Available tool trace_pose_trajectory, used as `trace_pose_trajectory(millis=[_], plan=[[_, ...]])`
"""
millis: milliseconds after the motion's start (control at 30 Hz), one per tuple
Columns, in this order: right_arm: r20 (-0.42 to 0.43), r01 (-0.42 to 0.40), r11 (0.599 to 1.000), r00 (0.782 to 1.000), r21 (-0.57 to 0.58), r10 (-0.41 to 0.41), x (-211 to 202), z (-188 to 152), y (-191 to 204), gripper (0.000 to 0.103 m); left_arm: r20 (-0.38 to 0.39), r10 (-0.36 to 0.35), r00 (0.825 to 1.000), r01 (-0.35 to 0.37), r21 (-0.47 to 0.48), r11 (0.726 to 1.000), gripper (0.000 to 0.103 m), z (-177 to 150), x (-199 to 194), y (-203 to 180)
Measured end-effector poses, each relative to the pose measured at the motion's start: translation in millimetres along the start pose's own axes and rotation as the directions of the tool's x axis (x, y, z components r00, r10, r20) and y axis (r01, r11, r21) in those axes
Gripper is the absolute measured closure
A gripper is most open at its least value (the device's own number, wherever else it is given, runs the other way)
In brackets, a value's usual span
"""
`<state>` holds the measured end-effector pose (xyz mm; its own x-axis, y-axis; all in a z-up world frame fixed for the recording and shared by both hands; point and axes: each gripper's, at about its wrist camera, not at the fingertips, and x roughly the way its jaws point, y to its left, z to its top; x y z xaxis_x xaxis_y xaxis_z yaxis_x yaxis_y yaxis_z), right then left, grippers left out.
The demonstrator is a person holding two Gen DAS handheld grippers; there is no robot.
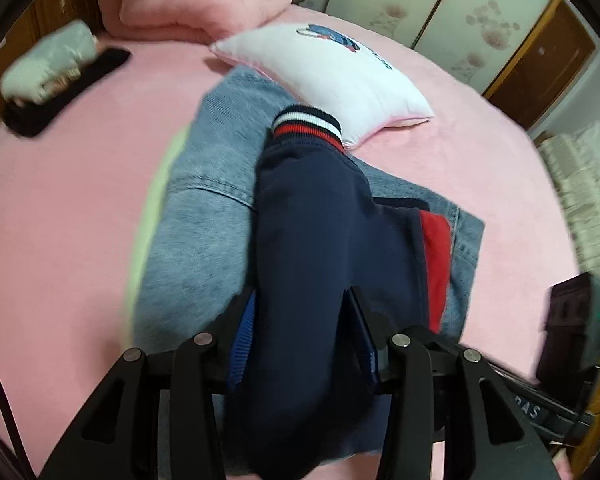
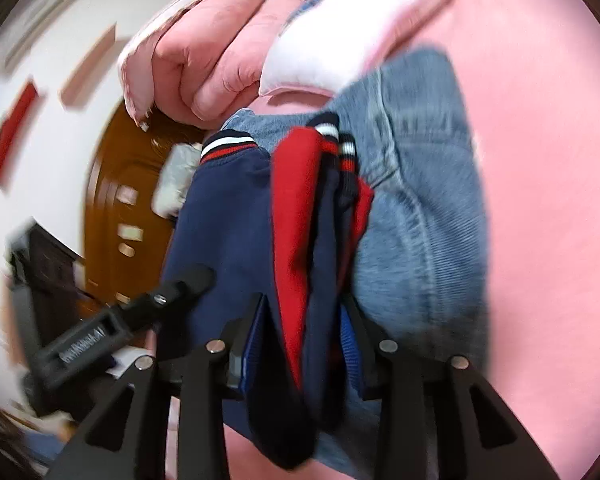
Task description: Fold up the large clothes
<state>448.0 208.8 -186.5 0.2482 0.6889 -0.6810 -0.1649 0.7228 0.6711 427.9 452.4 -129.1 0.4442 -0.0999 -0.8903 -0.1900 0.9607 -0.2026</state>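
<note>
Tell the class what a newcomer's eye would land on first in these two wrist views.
First, the navy jacket with red panels and striped cuffs, clamped by the left gripper and the right gripper. It hangs over a denim garment on the pink bed, with a white pillow beyond.

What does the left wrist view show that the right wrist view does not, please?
Left wrist only: a black cloth on the bed's far side, floral closet panels, and the left gripper shut on the navy jacket.
Right wrist only: a white wall with red decorations, and the right gripper shut on the jacket's navy and red folds.
Both: jacket, jeans, white pillow, pink quilt, pink bed.
</note>
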Motion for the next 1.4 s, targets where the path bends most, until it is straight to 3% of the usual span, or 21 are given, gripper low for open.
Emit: trace_pose_trajectory(millis=[67, 167, 233, 300, 467, 600, 733, 833, 900, 1000, 1067, 1167, 1200, 1300, 1333, 1400], plan=[[-0.005, 0.065, 0.996, 0.998, -0.060, -0.065, -4.9, -3.7, 9.2, 0.065, 0.006, 0.044, 0.999, -0.044, 0.014, 0.999, 0.050, -4.8, -4.0, -3.7], [-0.018, 0.097, 0.992, 0.995, -0.080, -0.099, -7.5, -8.5, 13.4, 0.065, 0.027, 0.099, 0.995, -0.100, 0.010, 0.995, 0.034, -12.0, -6.0, -4.9], [0.002, 0.159, 0.980, 0.987, -0.118, -0.160, -8.0, -11.2, 16.7, 0.052, 0.041, 0.106, 0.993, -0.106, -0.003, 0.994, 0.033, -17.2, -4.5, -3.1], [0.041, 0.232, 0.959, 0.973, -0.164, -0.228, -9.5, -15.0, 21.8, 0.046, 0.040, 0.124, 0.991, -0.124, -0.009, 0.992, 0.032, -20.7, -7.1, -4.8], [0.140, 0.315, 0.925, 0.946, -0.210, -0.291, -28.3, -29.4, 34.0, 0.046, 0.049, 0.210, 0.977, -0.205, -0.090, 0.975, 0.022, -39.5, -26.3, -7.4], [0.097, 0.302, 0.933, 0.953, -0.198, -0.288, -51.1, -47.2, 21.9, 0.046, 0.001, 0.237, 0.971, -0.235, -0.123, 0.964, 0.018, -71.4, -30.6, -22.2], [0.066, 0.328, 0.934, 0.944, -0.139, -0.322, -91.4, -83.8, -9.0, 0.046, -0.097, 0.276, 0.956, -0.283, -0.071, 0.956, 0.018, -128.0, -28.0, -59.9], [0.019, 0.374, 0.923, 0.927, -0.085, -0.374, -130.8, -128.2, -43.4, 0.045, -0.145, 0.206, 0.968, -0.218, -0.071, 0.973, 0.018, -179.3, -26.0, -88.0], [-0.018, 0.397, 0.917, 0.917, -0.047, -0.398, -157.4, -160.8, -68.8, 0.045, -0.204, 0.156, 0.967, -0.175, -0.077, 0.982, 0.018, -226.4, -26.4, -112.3], [-0.053, 0.443, 0.896, 0.896, 0.022, -0.442, -207.1, -215.8, -107.5, 0.045, -0.221, 0.119, 0.968, -0.144, -0.102, 0.984, 0.018, -280.3, -38.8, -141.0], [-0.067, 0.468, 0.883, 0.883, 0.047, -0.465, -239.3, -247.8, -127.2, 0.045, -0.231, 0.149, 0.962, -0.177, -0.103, 0.979, 0.018, -320.6, -53.1, -164.6], [-0.114, 0.478, 0.864, 0.878, 0.159, -0.465, -296.6, -303.0, -169.1, 0.045, -0.244, 0.240, 0.940, -0.254, -0.029, 0.967, 0.018, -368.2, -72.5, -201.3], [-0.143, 0.494, 0.849, 0.869, 0.189, -0.474, -313.2, -318.3, -181.6, 0.045, -0.246, 0.235, 0.940, -0.244, -0.004, 0.970, 0.018, -381.0, -78.8, -214.5], [-0.214, 0.577, 0.798, 0.813, 0.172, -0.542, -362.5, -363.7, -204.5, 0.045, -0.259, 0.222, 0.940, -0.206, 0.086, 0.975, 0.018, -410.0, -100.3, -251.6], [-0.229, 0.613, 0.777, 0.784, 0.139, -0.577, -378.2, -376.8, -206.3, 0.044, -0.256, 0.227, 0.940, -0.202, 0.120, 0.972, 0.018, -415.7, -108.0, -263.0], [-0.238, 0.649, 0.754, 0.752, 0.100, -0.615, -406.4, -397.7, -205.4, 0.038, -0.215, 0.266, 0.940, -0.219, 0.220, 0.951, 0.018, -433.6, -131.9, -291.9]])
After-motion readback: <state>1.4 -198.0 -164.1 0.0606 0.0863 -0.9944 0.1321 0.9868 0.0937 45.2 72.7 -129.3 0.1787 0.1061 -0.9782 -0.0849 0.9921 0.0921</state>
